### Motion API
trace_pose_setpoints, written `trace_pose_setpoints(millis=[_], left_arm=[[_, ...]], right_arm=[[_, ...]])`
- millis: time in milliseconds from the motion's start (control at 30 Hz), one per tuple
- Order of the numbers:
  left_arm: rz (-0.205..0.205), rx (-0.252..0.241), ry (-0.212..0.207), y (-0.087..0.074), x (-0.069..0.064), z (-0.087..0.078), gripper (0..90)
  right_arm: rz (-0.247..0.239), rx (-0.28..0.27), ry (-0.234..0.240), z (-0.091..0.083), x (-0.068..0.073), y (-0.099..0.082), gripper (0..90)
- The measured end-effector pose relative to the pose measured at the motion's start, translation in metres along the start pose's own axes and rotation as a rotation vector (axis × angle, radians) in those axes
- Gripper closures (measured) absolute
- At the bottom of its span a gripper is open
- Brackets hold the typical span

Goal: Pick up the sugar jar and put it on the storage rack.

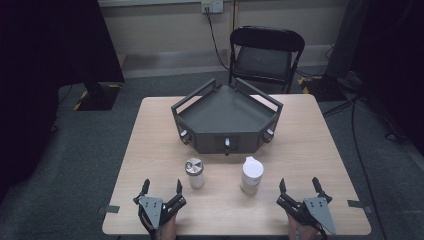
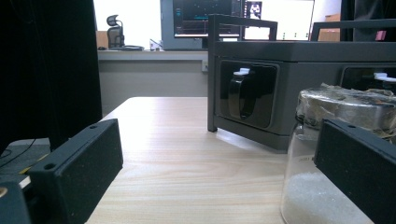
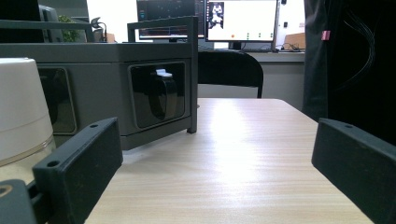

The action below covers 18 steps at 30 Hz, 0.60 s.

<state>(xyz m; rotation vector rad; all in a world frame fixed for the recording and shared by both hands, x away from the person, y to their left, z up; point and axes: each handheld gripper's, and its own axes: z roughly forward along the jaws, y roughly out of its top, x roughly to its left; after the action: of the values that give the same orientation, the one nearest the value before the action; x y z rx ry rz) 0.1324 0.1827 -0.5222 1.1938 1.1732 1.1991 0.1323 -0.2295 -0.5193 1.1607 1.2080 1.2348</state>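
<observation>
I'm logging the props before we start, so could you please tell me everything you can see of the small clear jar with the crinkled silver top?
The small clear jar with the crinkled silver top stands upright on the light wooden table, just in front of the dark grey angular box. It looks like glass or plastic, holds white grains, and its top looks foil-covered. Nothing grips it; the open left gripper sits just short of it.

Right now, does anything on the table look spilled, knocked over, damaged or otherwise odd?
Nothing looks spilled or tipped. Both jars stand upright in front of the grey tray. One oddity: the left jar has crinkled film or foil wrapped over its metal lid, while the right jar has a plain white cap. Both grippers, left and right, rest open.
</observation>
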Motion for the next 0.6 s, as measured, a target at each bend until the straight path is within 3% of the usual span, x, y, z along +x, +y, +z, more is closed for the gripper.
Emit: trace_pose_setpoints(millis=[600], left_arm=[[0.000,0.008,-0.003,0.0014,0.0006,0.0009,0.0]], right_arm=[[0.001,0.000,0.004,0.0000,-0.0007,0.0000,0.7]])
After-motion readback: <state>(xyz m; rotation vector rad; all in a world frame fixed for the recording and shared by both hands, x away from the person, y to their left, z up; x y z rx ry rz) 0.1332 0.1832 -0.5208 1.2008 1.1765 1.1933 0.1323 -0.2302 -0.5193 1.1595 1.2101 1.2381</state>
